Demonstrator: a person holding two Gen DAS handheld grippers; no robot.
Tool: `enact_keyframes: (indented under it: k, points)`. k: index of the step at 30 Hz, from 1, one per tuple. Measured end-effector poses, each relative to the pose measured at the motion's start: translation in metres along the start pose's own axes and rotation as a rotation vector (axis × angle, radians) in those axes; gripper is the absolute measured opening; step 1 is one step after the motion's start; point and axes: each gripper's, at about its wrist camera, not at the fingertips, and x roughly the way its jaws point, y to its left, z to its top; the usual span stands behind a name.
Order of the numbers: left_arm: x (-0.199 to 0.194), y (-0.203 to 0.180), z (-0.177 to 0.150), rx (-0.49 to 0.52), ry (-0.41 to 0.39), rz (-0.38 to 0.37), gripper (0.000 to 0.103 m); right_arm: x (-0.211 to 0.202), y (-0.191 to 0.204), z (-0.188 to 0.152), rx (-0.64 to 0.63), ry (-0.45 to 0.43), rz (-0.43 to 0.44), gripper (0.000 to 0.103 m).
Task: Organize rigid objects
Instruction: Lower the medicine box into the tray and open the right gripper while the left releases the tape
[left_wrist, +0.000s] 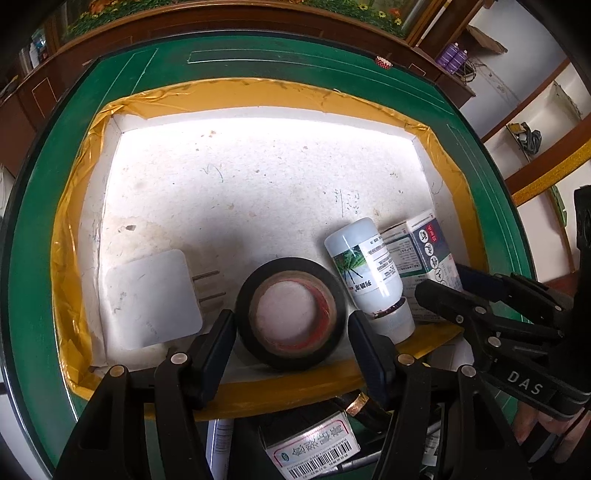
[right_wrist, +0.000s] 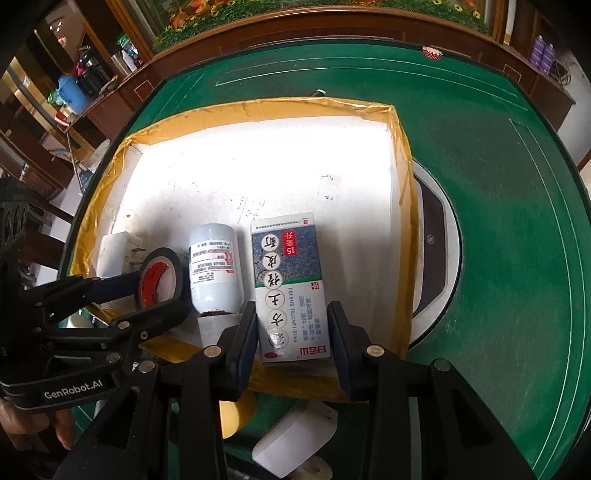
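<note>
while both grippers stand spread, left gripper (left_wrist: 291, 328) around the black tape roll (left_wrist: 291, 314), right gripper (right_wrist: 291, 332) around the blue-white carton (right_wrist: 290, 284), four items sit in the yellow-taped tray (left_wrist: 258, 96); several wait outside.

The far half of the white tray (left_wrist: 258, 177) floor is bare, from the middle of the frame up to the far wall, so a gripper could pass there from above. The near edge is crowded. In the left wrist view, from lower left to right, stand the white plug adapter (left_wrist: 151, 299), the black tape roll (left_wrist: 291, 314), the white bottle (left_wrist: 369, 273) and the medicine box (left_wrist: 424, 251), close together, with only narrow gaps. The yellow taped rim (left_wrist: 74, 229) rises around all sides. On the green tabletop (right_wrist: 517, 221), the right part of the right wrist view is open, apart from a round white-and-dark device (right_wrist: 439, 240) beside the tray.
</note>
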Motion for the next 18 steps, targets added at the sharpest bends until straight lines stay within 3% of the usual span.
enact_keyframes:
  k: [6,11,15,18]
  points:
    - [-0.021,-0.005,-0.005,0.026,-0.040,0.003,0.070,-0.020,0.003,-0.003,0.009,-0.045,0.005,0.049]
    - [-0.040,-0.010,-0.013,0.062,-0.065,0.006,0.075,-0.038,0.004,-0.011,0.030,-0.077,0.012,0.062]
    - [-0.055,-0.006,-0.026,0.090,-0.065,0.002,0.080,-0.050,0.006,-0.022,0.049,-0.092,0.023,0.084]
    - [-0.063,0.002,-0.042,0.096,-0.050,-0.001,0.080,-0.058,0.007,-0.032,0.061,-0.102,0.028,0.092]
